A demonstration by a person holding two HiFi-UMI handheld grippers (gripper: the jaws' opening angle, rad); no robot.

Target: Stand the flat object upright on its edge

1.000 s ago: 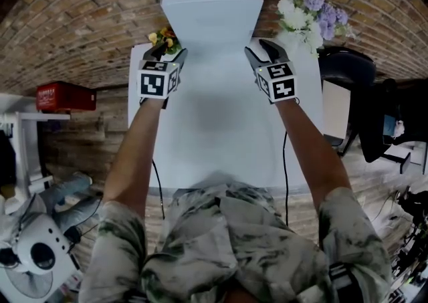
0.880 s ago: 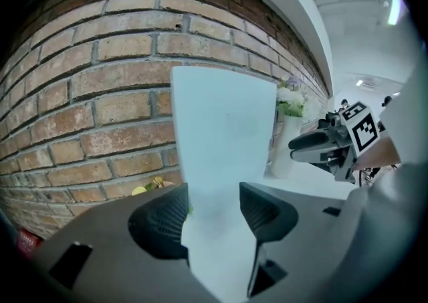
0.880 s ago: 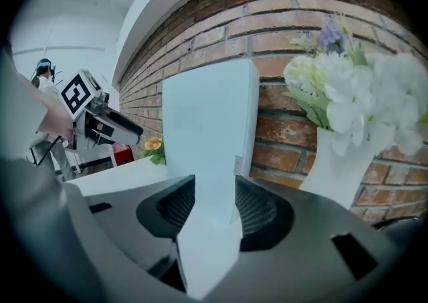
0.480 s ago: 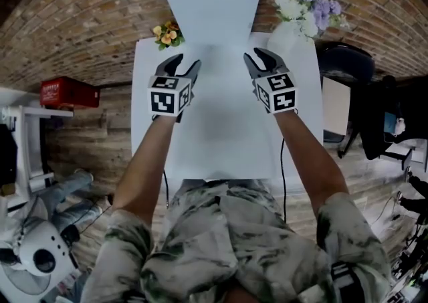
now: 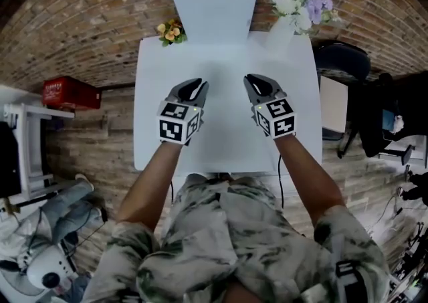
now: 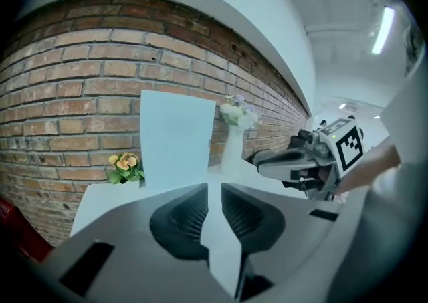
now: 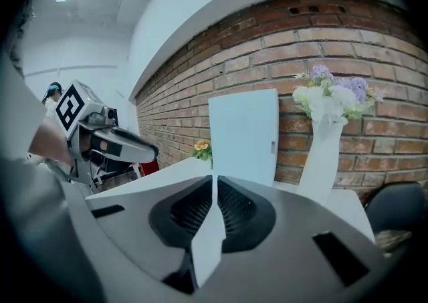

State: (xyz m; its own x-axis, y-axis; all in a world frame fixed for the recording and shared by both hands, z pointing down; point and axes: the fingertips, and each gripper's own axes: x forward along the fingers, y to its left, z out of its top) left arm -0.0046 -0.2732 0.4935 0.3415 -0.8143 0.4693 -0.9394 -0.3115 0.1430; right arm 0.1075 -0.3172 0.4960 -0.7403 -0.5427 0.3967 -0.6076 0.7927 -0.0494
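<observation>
The flat object is a white panel (image 5: 214, 2) that stands upright at the far end of the white table (image 5: 224, 144), against the brick wall. It also shows in the left gripper view (image 6: 177, 138) and the right gripper view (image 7: 244, 134). My left gripper (image 5: 196, 85) hovers over the table's middle left; its jaws (image 6: 214, 191) are closing, a narrow gap remains and nothing is between them. My right gripper (image 5: 255, 81) hovers at the middle right; its jaws (image 7: 214, 184) are closing, nearly touching, with nothing in them. Both are well short of the panel.
A small pot of yellow flowers (image 5: 170, 30) sits at the table's far left corner. A white vase of white and purple flowers (image 5: 294, 4) stands at the far right. A red box (image 5: 70, 93) lies on the floor to the left, and a black chair (image 5: 341, 61) stands to the right.
Both grippers drew back from the far end toward the table's middle. Their jaws went from wide open to almost closed. The panel has not moved.
</observation>
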